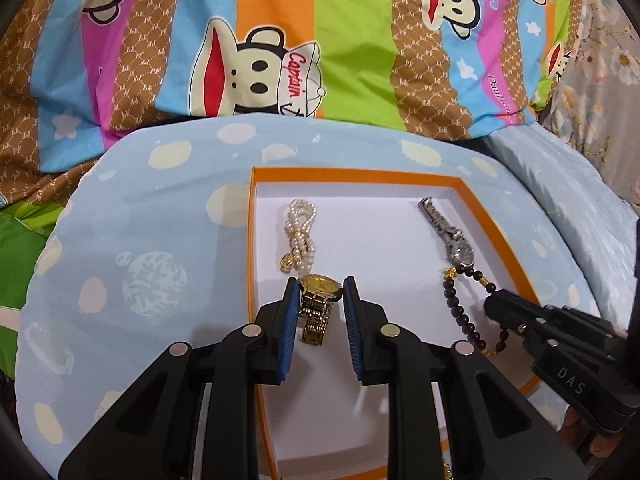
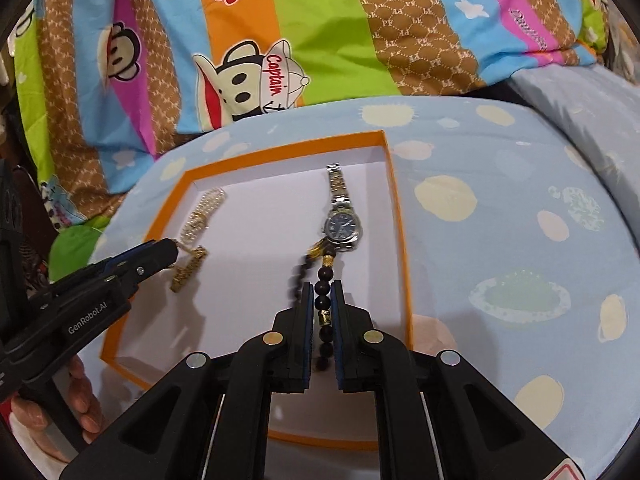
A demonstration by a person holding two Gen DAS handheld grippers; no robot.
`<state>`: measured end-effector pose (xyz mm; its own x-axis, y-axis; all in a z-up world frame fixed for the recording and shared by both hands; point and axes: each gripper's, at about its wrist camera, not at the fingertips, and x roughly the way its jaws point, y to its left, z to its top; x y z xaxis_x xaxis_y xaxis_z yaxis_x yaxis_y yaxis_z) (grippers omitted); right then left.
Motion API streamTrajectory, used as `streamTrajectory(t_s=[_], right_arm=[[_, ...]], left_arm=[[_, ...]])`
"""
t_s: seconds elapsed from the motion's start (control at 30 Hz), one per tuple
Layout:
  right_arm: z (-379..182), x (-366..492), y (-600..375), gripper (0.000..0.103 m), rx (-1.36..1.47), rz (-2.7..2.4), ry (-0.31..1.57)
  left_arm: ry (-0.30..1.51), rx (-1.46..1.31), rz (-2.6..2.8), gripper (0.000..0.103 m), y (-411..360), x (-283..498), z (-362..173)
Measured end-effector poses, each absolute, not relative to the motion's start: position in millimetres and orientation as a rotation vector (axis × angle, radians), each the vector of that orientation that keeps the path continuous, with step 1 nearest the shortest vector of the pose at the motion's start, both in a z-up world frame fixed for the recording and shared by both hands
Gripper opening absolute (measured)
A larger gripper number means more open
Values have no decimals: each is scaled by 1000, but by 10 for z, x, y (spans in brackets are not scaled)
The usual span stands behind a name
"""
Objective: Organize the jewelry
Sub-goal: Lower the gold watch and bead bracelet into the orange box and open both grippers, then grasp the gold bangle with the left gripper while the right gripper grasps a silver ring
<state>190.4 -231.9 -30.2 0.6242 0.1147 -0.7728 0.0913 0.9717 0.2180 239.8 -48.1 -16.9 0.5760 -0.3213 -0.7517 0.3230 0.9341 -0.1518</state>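
Pinching gold watch point(image 1: 320, 300) in left hand-held gripper point(image 1: 321, 284), above orange tray point(image 1: 360, 174)

2 watches point(image 1: 320, 300), 2 bracelets point(image 1: 300, 232), 1 box point(image 1: 356, 174)

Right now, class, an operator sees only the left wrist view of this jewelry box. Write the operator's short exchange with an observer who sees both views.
Operator: Is the bead bracelet inside the right tool?
Observer: Yes, its strand runs between the pads; whether they pinch it I cannot tell.
Operator: What colour is the silver watch dial?
Observer: Dark blue, with a silver rim.
Operator: How does my gold watch sit from the side?
Observer: Its band slants down from the tip of the left tool, inside the orange box.
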Motion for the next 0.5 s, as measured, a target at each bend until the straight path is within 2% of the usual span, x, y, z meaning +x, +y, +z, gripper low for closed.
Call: streamTrajectory(t_s=[0.07, 0.1, 0.13, 0.17, 0.27, 0.5], right_arm=[[-277, 1864, -2321, 18, 242, 20, 887], [-251, 1841, -2327, 26, 239, 13, 875], [-214, 1811, -2334, 30, 238, 9, 859], [-157, 1769, -2341, 35, 241, 7, 836], [12, 1606, -2393, 36, 261, 8, 784], [194, 920, -2415, 36, 264, 9, 719]], left_arm=[[870, 6, -365, 22, -470, 2381, -180], [865, 9, -369, 22, -464, 2364, -167], [862, 9, -370, 25, -457, 2349, -148], [854, 9, -365, 39, -442, 2324, -120], [789, -28, -361, 52, -299, 2154, 78], [696, -76, -315, 59, 194, 1626, 430]])
